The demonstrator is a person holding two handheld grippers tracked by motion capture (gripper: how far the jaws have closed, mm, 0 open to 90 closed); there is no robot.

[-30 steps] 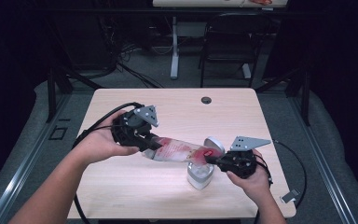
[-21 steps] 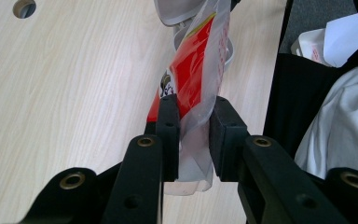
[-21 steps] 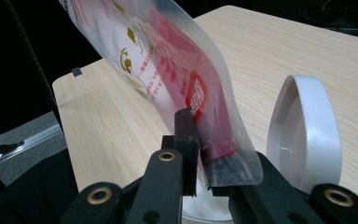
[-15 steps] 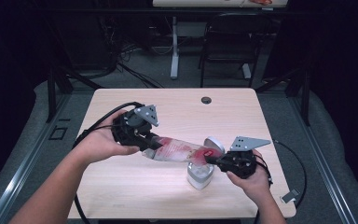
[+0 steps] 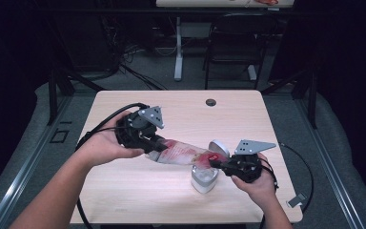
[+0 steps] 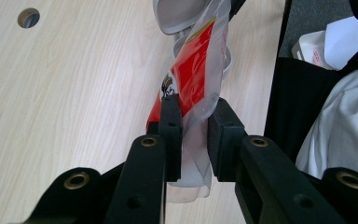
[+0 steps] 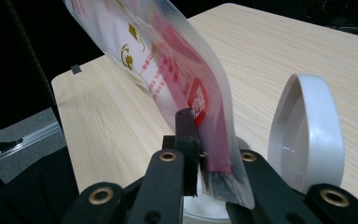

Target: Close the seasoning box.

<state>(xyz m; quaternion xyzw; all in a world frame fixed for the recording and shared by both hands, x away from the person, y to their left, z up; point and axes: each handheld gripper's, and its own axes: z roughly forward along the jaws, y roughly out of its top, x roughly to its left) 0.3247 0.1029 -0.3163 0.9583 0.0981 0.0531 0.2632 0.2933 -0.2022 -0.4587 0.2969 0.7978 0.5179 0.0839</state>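
Here, nearest the person, the right gripper [image 5: 214, 162] has its jaws clamped on one end of a red-and-clear plastic pouch [image 5: 183, 152], and they have just been closing a little further on it. That end hangs right over a small white lidded container [image 5: 204, 179] at the near right of the tabletop [image 5: 124, 195], its lid [image 5: 218, 147] tipped up and back, probably so the pouch's contents can drop straight in. Further left, the left gripper [image 5: 156, 146] pinches the other end, its jaws also just tightened on the film. Held at both ends, the pouch spans the gap above the tabletop, raised on the left and sloping down to the right, likely to run things toward the container. A round cable hole [image 5: 211, 102] sits at the far edge
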